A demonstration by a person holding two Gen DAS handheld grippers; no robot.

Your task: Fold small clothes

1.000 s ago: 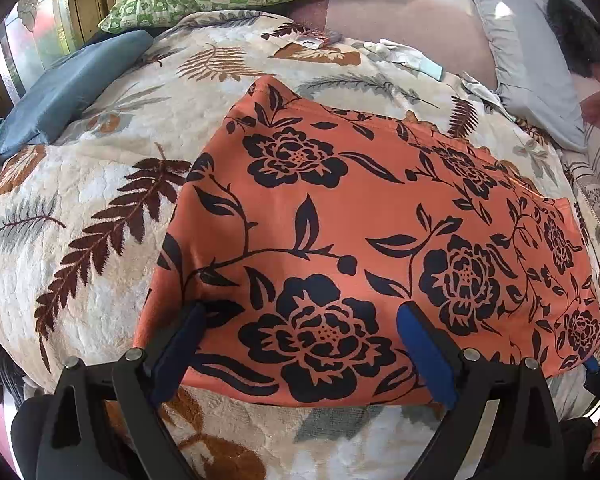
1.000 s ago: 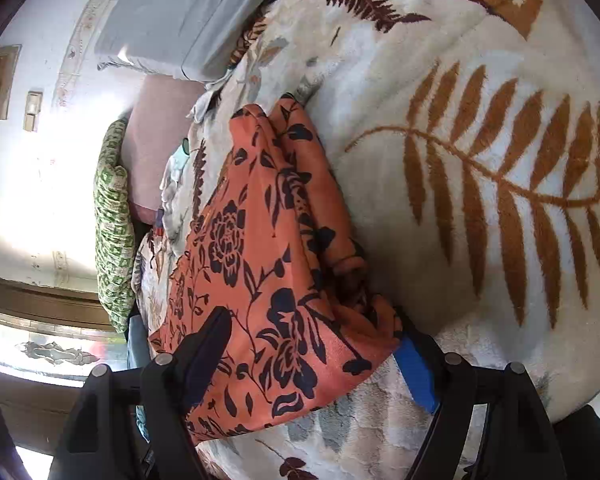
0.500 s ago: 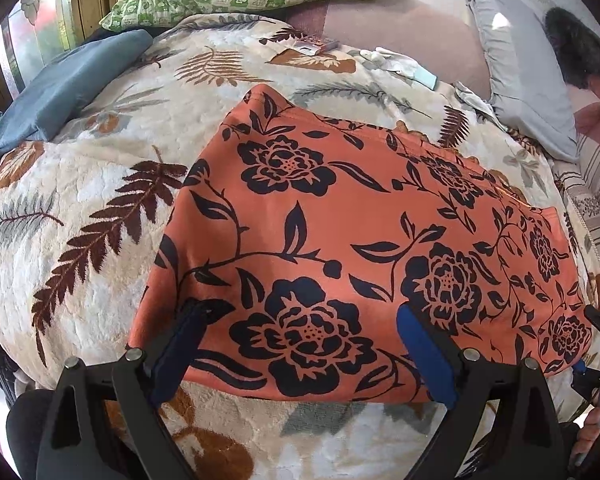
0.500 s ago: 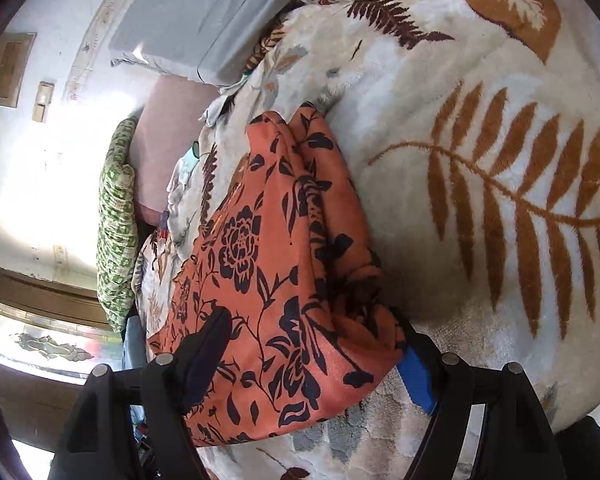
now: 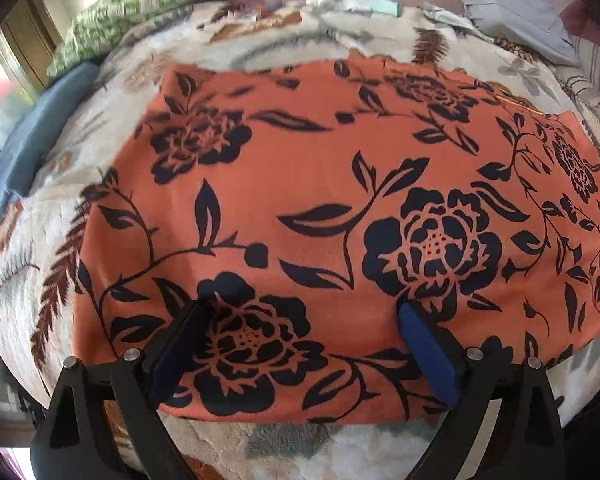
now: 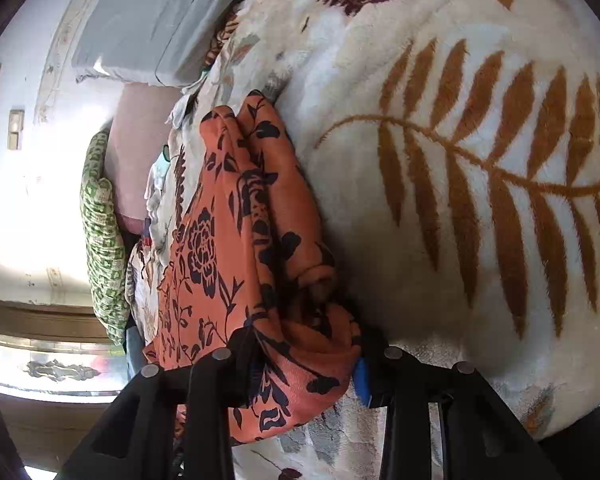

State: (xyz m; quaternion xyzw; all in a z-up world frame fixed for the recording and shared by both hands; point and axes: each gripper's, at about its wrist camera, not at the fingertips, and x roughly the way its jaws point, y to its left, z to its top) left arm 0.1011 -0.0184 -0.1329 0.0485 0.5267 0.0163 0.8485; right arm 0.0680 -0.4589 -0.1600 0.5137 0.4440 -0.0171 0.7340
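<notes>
— Left wrist view first: how does that tool sit?

— The left gripper tilts steeply down over the near edge of the orange floral garment, which lies spread flat on the leaf-print blanket. Its 2 blue pads stand wide apart above the cloth, gripping nothing.

— And the other?

— The right gripper slants down at the garment's bunched corner. Its jaws have just been closing, and the fabric is now pinched between them, folds bulging out in front.

— What's behind?

— A green patterned pillow and a grey pillow at the bed's far side.
</notes>
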